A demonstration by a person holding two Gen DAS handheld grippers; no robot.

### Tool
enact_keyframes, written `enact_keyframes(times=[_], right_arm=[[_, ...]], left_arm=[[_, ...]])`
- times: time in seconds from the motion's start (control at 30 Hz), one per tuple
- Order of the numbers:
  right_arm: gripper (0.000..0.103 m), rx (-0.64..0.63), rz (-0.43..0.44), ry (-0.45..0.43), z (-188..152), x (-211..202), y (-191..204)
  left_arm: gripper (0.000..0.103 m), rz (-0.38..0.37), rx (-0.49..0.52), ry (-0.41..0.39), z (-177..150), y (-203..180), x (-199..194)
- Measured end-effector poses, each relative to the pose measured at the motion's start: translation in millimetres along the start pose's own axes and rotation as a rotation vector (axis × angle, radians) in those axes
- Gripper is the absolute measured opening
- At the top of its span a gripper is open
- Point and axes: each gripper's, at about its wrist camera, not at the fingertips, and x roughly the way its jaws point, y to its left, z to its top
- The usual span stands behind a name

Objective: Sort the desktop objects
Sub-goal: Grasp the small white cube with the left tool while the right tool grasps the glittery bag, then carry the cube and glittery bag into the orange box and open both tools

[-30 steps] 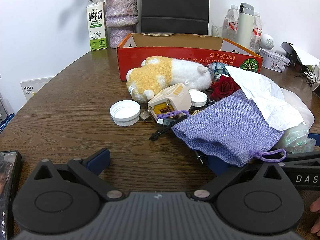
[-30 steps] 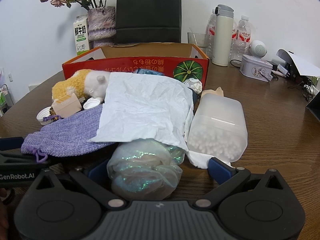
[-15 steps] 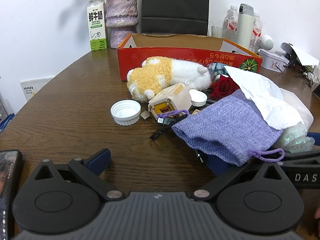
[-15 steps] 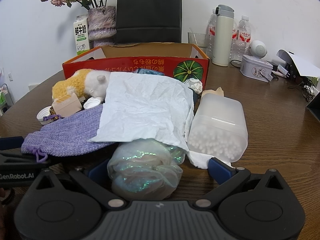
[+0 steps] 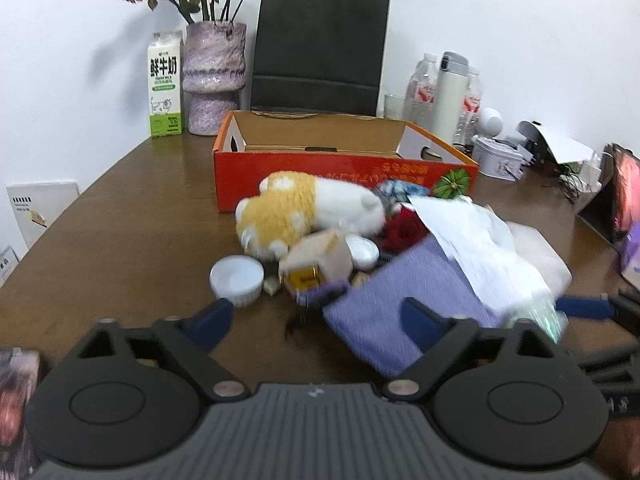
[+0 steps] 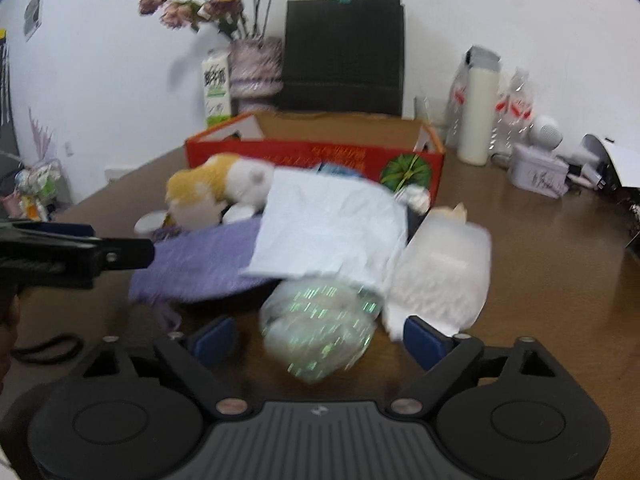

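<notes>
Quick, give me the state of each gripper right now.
Left gripper: open, holding nothing, right finger over the purple pouch.
Right gripper: open, holding nothing, iridescent bag lying between its fingers.

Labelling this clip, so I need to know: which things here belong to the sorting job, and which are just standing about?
For the job: plush toy, purple pouch, white paper, iridescent bag, white cap, orange box.

Standing about: milk carton, vase, black bag, thermos.
</notes>
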Motion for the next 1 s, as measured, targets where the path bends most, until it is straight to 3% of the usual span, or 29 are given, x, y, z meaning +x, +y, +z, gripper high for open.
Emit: enact_keyframes(times=[0.07,0.2,0.27,0.33,0.37,0.5,0.87,1.0], right_arm=[[0.072,0.027,0.021,-0.003,4,4,-5],[0.065,0.034,0.047,0.018,5,17,-3],[0.055,0.029,0.055,0.022,3,20,0],[0.052,0.031,0.066,0.018,3,21,1],[0.049,0.031,0.065,0.015,3,22,1],[0.042,0.043,0.065,0.011,3,19,-3],[0.041,0.036,0.014,-0.051,-1,-19,-10],[0.041,-0.008,-0.045,-0.055,-7,-30,-6]], left_arm=[[0.084,-0.028,-0.019,0.009,12,2,17],[0.069,-0.021,-0.075,0.099,30,9,59],[0.068,-0.026,-0.082,0.132,31,11,69],[0.067,-0.012,-0.05,0.129,29,7,72],[0.061,-0.006,-0.037,0.129,29,5,71],[0.043,-0.015,-0.018,0.108,27,-1,60],[0.04,-0.004,-0.018,-0.02,27,-9,-27],[0.04,0.082,0.01,-0.041,0,-7,-62]])
